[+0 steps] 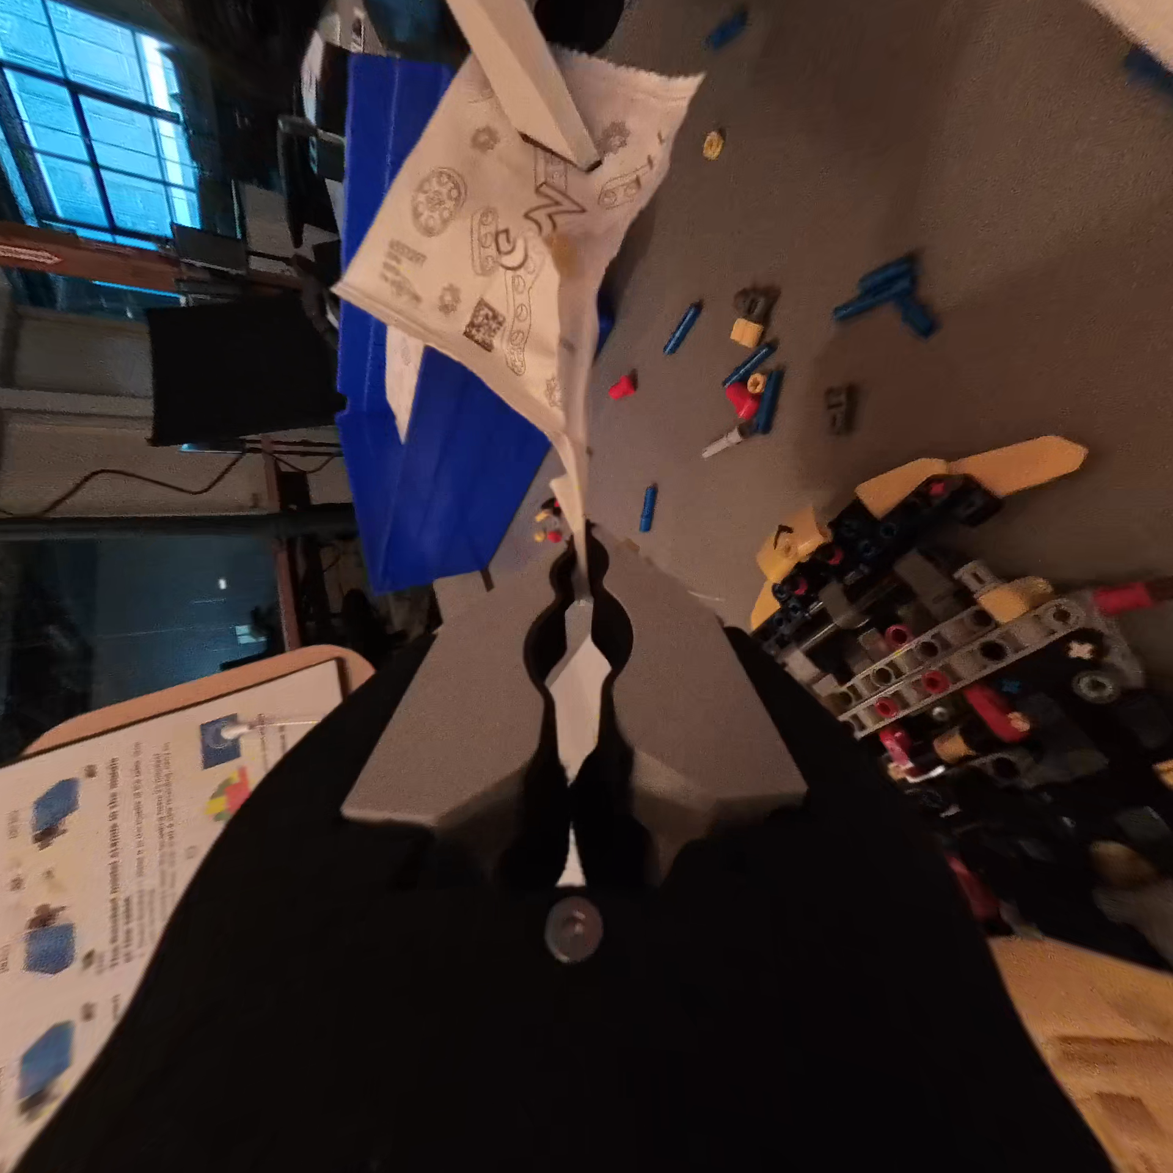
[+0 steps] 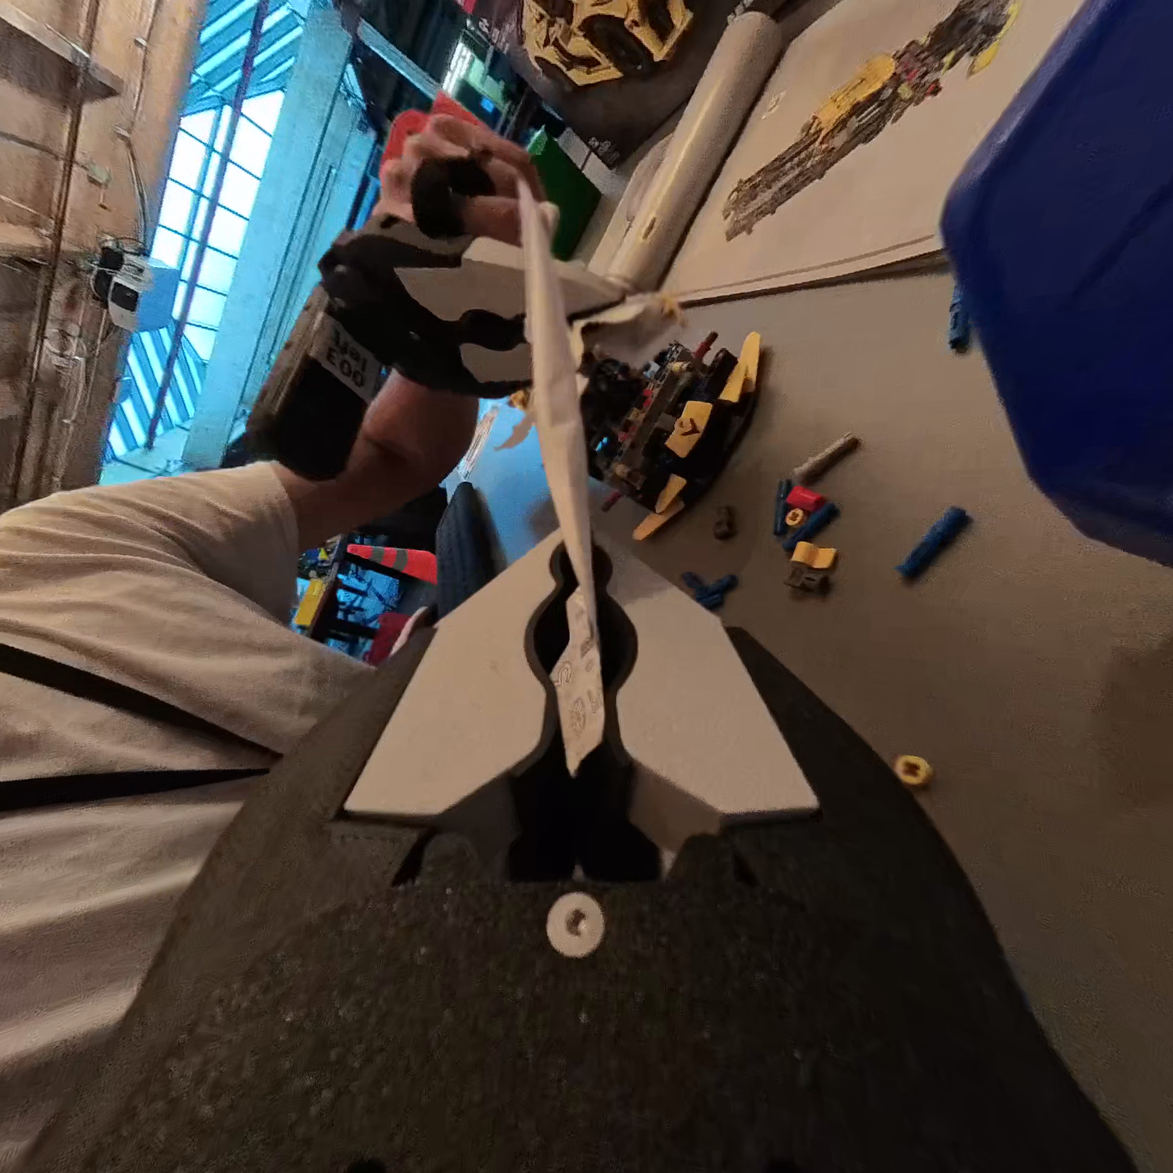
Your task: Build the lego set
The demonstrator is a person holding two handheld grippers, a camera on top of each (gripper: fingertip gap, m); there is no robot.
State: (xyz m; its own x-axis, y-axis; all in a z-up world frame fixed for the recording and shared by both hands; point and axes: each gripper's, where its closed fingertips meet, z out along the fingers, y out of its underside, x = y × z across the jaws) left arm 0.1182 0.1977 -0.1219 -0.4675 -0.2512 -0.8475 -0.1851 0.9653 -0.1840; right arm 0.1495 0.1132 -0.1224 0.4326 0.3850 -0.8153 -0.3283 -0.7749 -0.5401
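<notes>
We see both grippers clamped on the same white paper parts bag printed with outline drawings (image 1: pixel 482 254), which stretches between them above the grey table mat (image 1: pixel 952 190). In the left wrist view, the left gripper (image 1: pixel 583 571) has its grey fingers pressed together on one edge of the bag, and the sheet fans out ahead towards the tip of the right gripper, which bites its far end. In the right wrist view, the right gripper (image 2: pixel 581 571) pinches the other end, a printed corner of paper showing in the slot between its jaws, and the bag runs as a taut strip up to the left gripper, held in a person's hand (image 2: pixel 457 171) with a beige sleeve below it. The partly built black, grey and yellow lego vehicle (image 1: pixel 939 635) rests on the mat just to the right of the left gripper, clear of both tools. Loose pieces lie scattered on the mat beyond it: blue pins (image 1: pixel 682 327), a small red connector (image 1: pixel 623 386), a yellow round bush (image 1: pixel 713 145) and a cluster of blue, red and yellow parts (image 1: pixel 752 387). A blue plastic bin (image 1: pixel 431 444) stands behind the bag, and a printed instruction sheet on a wooden board (image 1: pixel 127 857) sits at the lower left.
</notes>
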